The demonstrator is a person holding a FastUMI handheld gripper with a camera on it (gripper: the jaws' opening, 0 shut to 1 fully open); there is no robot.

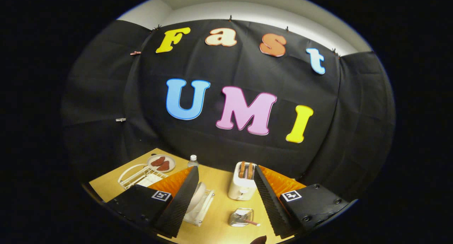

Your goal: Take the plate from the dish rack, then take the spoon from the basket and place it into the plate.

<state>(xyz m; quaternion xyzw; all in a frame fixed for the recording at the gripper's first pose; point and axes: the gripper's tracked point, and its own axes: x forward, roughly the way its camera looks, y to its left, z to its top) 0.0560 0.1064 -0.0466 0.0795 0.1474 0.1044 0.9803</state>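
Claw [223, 198] gaping wide over the wooden worktop [219, 233], holding nothing. White plate [200, 196] upright in its white rack [201, 210] beside one finger; clear basket [240, 216] with the spoon [249, 221] sits between the fingers.

Yellow-tan table [219, 187], white toaster [243, 187] at its middle with brown slices in the slots, white dish rack [203, 207] holding a white plate [197, 194] left of the toaster, clear basket [241, 216] in front of it, pinkish-handled spoon [249, 221] inside

Wooden table [219, 187] with toaster [242, 187], dish rack [200, 208], basket [241, 216], bottle [193, 161], tray [136, 176].
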